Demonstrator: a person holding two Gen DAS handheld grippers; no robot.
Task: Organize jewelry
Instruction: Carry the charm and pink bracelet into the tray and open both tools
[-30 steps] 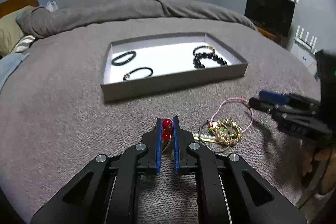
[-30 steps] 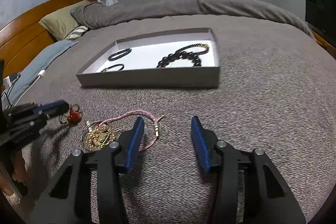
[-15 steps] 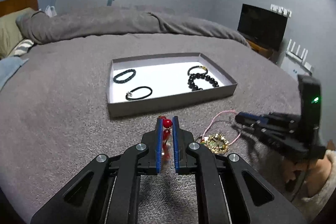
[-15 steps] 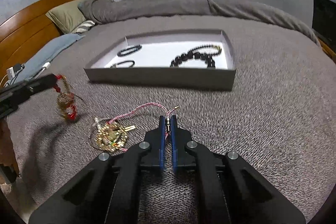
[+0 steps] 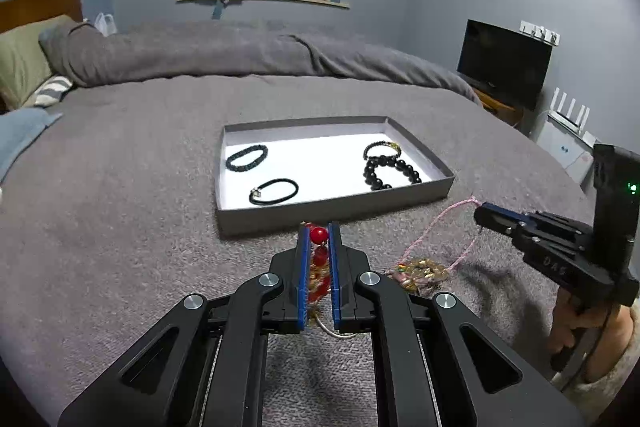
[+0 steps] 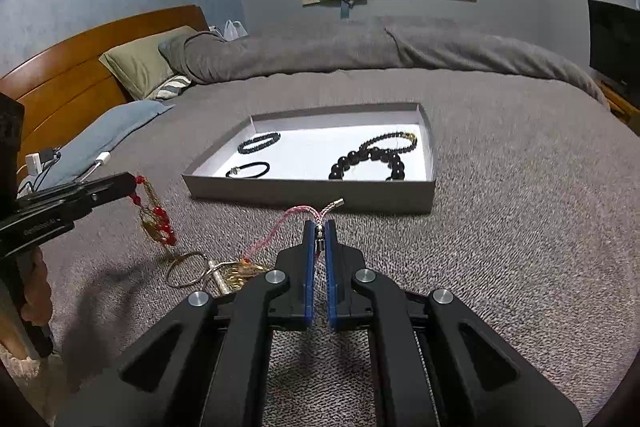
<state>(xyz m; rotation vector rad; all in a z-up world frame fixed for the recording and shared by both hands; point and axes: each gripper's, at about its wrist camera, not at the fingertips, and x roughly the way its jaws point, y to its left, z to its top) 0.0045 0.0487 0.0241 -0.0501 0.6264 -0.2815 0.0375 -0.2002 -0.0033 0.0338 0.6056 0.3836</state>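
left gripper (image 5: 319,247): clamped on red bead chain (image 6: 154,213)
right gripper (image 6: 319,233): clamped on pink cord (image 5: 440,223)
risk: cord snagged by gold pile (image 6: 240,273) at 7 o'clock, dragged toward tray (image 6: 312,193)

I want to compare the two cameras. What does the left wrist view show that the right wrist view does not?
Only the left wrist view: the white router and the red beads pinched between the left gripper fingers.

Only the right wrist view: the wooden headboard and the silver ring on the blanket.

Both: the grey tray with black bracelets, and the pink cord held by the right gripper.
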